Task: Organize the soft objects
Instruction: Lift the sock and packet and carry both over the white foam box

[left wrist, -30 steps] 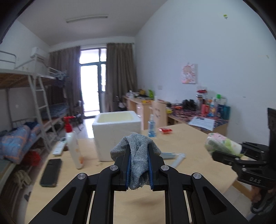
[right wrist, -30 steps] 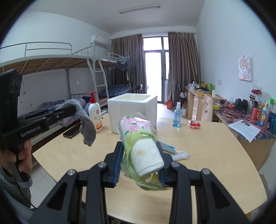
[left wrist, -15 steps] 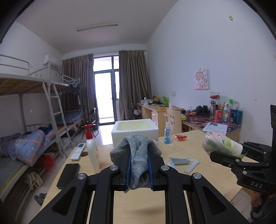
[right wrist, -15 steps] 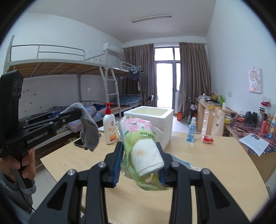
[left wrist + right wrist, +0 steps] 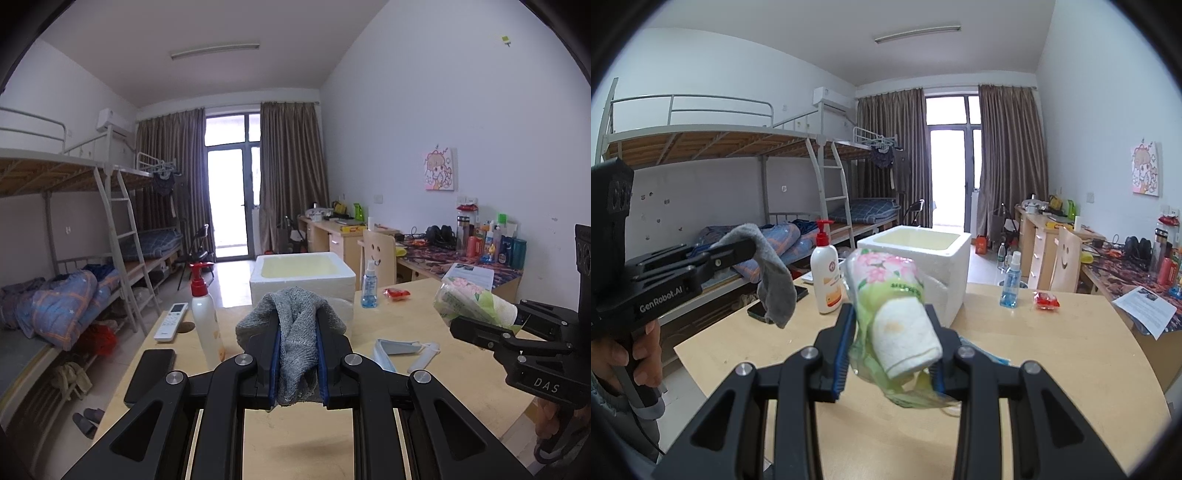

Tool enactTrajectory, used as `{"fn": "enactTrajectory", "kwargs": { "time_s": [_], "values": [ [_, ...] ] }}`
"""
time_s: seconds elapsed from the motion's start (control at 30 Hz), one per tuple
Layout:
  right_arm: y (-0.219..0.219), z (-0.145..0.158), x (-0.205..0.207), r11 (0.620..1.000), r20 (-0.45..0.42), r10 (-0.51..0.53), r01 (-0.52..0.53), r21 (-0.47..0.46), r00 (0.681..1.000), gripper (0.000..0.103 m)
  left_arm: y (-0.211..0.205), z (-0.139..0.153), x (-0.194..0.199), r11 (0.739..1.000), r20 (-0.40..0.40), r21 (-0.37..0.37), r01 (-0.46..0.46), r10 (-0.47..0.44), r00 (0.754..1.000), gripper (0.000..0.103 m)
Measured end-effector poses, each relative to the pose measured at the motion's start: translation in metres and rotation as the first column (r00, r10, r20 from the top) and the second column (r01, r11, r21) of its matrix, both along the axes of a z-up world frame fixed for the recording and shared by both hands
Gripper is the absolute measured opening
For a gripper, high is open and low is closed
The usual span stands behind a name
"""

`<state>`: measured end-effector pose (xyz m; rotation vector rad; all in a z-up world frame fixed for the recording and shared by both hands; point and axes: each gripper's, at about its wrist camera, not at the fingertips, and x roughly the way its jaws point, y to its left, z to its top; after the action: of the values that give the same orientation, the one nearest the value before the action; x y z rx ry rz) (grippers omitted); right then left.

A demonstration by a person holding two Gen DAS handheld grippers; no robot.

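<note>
Two claws above the table (image 5: 303, 439), grey sock (image 5: 295, 343) and wrapped towel roll (image 5: 901, 317) clamped

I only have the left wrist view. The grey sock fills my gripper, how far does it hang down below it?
Observer: From the right wrist view, the grey sock droops well below the left gripper, its toe end hanging free above the table.
Operator: And what's inside the floral wrapper on my right?
Observer: A rolled white towel pokes out of the floral wrapper, clamped in the right gripper.
Operator: Who holds my gripper?
Observer: A hand grips its handle, low at the picture's left edge.
</note>
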<state>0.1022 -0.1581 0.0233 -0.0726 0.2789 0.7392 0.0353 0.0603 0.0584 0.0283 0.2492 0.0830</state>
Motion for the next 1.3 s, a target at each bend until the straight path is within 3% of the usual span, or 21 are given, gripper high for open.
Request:
{"fn": "enactTrajectory", "kwargs": {
  "time_s": [0.83, 1.3],
  "values": [
    [0.036, 0.033, 0.047, 0.999, 0.003, -0.025, 0.025, -0.045, 1.0, 0.04, 0.017, 0.027, 0.057, 0.998, -0.002, -0.002, 0.057, -0.057, 0.998, 0.017],
    [0.058, 0.042, 0.101, 0.998, -0.084, -0.038, 0.034, -0.046, 0.996, 0.04, 0.037, 0.037, 0.112, 0.996, -0.007, -0.025, 0.082, -0.082, 0.997, 0.017]
  ]
}}
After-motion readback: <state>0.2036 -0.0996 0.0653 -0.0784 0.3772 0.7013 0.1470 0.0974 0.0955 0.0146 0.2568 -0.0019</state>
